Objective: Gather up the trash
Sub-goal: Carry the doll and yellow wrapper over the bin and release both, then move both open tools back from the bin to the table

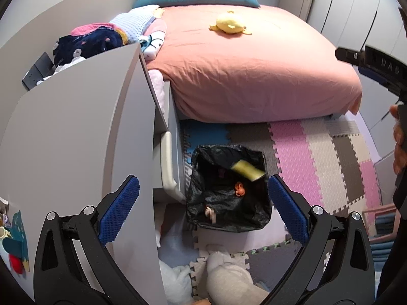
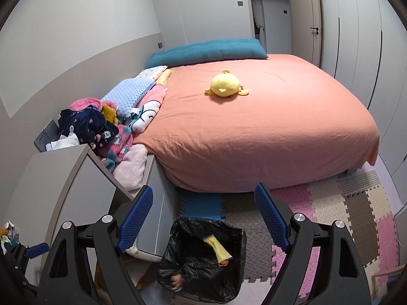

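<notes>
A bin lined with a black bag (image 1: 201, 200) stands on the foam floor mats at the foot of the bed. Inside it, a blurred yellow piece (image 1: 248, 169) hangs near the top, with a small orange scrap (image 1: 239, 189) and a pale scrap (image 1: 211, 213) lower down. My left gripper (image 1: 203, 203) is above the bin, open, with nothing between its blue pads (image 1: 119, 211). My right gripper (image 2: 203, 216) is also above the bin (image 2: 175, 269), open and empty. In the right wrist view the yellow piece (image 2: 220, 249) lies inside the bag.
A grey cabinet (image 1: 76, 139) stands close on the left of the bin. Behind the bin is the bed (image 1: 241, 76) with an orange cover, a yellow plush (image 2: 225, 85) and piled clothes (image 2: 96, 124). A person's hand (image 1: 399, 137) is at the right edge. White cloth (image 1: 229, 277) lies on the floor.
</notes>
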Motion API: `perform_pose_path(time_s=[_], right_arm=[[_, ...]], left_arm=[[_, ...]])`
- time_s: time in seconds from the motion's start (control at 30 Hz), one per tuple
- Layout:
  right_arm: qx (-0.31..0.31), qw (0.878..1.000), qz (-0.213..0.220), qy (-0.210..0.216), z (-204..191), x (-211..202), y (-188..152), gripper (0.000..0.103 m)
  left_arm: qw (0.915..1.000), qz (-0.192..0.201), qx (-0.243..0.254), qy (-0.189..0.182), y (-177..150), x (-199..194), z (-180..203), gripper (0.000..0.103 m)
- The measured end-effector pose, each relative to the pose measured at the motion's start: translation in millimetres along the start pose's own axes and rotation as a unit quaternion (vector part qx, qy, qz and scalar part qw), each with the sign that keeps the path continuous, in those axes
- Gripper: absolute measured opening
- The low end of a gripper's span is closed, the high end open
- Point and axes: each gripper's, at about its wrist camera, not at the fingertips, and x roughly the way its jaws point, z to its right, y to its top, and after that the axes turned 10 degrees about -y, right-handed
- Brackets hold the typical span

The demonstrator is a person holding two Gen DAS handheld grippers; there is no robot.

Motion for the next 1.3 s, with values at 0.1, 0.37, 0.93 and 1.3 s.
perform_pose_path(time_s=[0.1, 0.37, 0.93, 1.3], right_arm=[[-0.001, 1.0, -0.001, 0.002, -1.8, 0.7, -1.0, 0.083], [-0.008, 1.0, 0.0, 0.007, -12.1, -8.7, -6.0, 0.083], [-0.034, 0.999, 0.017, 0.023, -47.9, -45.9, -12.5, 0.083], [-0.078, 0.995, 0.024, 0.062, -110.2, -79.8, -32.4, 0.083]], left_arm=[[1.0, 0.003, -0.004, 0.0, -1.8, -3.9, -1.6, 0.098], [0.9999, 0.011, -0.009, 0.004, -7.2, -14.3, -5.6, 0.098], [0.9987, 0.04, -0.026, 0.016, -30.0, -57.7, -28.0, 0.098], [0.9955, 0.062, -0.059, 0.04, -66.0, -98.7, -62.2, 0.098]])
